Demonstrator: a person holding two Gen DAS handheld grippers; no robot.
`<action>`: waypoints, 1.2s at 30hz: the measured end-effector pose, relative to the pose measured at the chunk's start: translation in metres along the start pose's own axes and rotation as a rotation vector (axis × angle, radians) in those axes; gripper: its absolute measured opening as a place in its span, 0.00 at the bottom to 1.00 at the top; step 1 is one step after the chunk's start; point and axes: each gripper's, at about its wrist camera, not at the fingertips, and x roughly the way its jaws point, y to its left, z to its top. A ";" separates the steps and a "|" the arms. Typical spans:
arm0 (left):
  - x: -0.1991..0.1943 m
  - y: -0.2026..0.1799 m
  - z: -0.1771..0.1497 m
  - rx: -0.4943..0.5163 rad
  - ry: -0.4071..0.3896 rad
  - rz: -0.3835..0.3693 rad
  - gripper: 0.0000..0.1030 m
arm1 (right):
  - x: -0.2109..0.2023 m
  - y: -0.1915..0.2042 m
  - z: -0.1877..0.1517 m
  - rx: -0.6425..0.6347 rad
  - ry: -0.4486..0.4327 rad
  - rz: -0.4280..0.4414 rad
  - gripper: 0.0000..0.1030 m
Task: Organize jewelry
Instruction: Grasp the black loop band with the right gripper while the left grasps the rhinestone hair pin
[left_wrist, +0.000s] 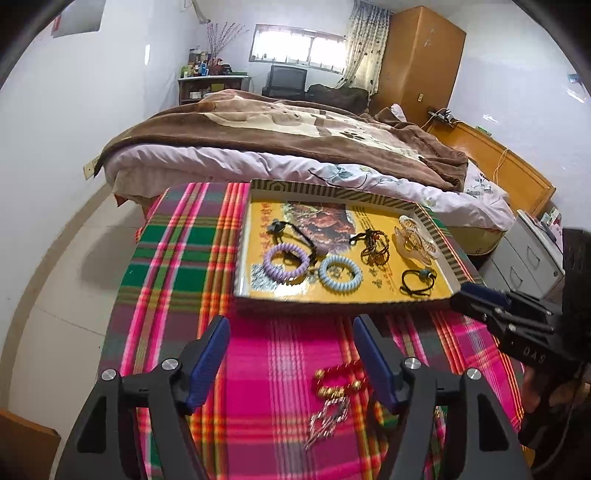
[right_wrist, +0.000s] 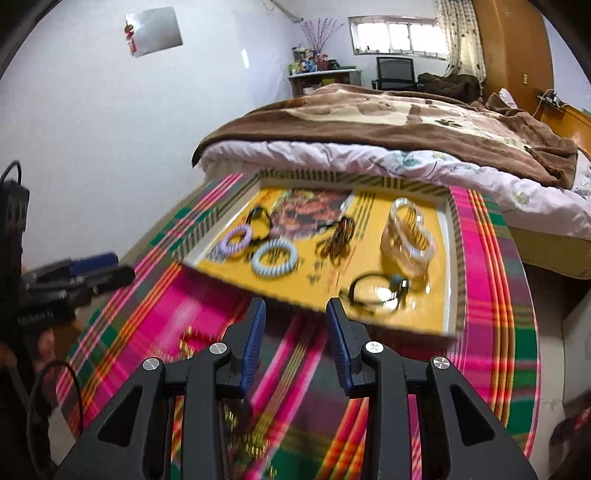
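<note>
A yellow tray (left_wrist: 354, 301) (right_wrist: 452, 229) sits on a plaid cloth. In it lie a purple coil tie (left_wrist: 286, 263) (right_wrist: 236, 242), a blue coil tie (left_wrist: 340, 276) (right_wrist: 275, 257), a brown bead string (left_wrist: 375, 245) (right_wrist: 336, 240), a clear hair claw (left_wrist: 415, 238) (right_wrist: 408, 236) and black elastic ties (left_wrist: 417, 281) (right_wrist: 376, 291). A red-and-gold bead piece with a silver tassel (left_wrist: 338, 395) lies on the cloth between my left gripper's (left_wrist: 291, 326) open, empty fingers. My right gripper (right_wrist: 295, 308) is open and empty, just short of the tray's near edge; it also shows in the left wrist view (left_wrist: 476, 295).
The plaid cloth (left_wrist: 177, 266) covers a small round table. A bed with a brown blanket (left_wrist: 295, 133) stands right behind it. A wooden wardrobe (left_wrist: 421, 62) and grey drawers (left_wrist: 532, 258) stand to the right. Tiled floor lies to the left.
</note>
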 end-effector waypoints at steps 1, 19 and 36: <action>-0.003 0.002 -0.003 -0.005 0.000 0.006 0.68 | -0.001 0.001 -0.004 -0.008 0.005 0.004 0.34; -0.008 0.029 -0.044 -0.083 0.057 0.006 0.69 | 0.037 0.042 -0.053 -0.123 0.162 0.073 0.38; 0.006 0.036 -0.064 -0.094 0.117 -0.014 0.69 | 0.050 0.056 -0.059 -0.208 0.183 -0.020 0.24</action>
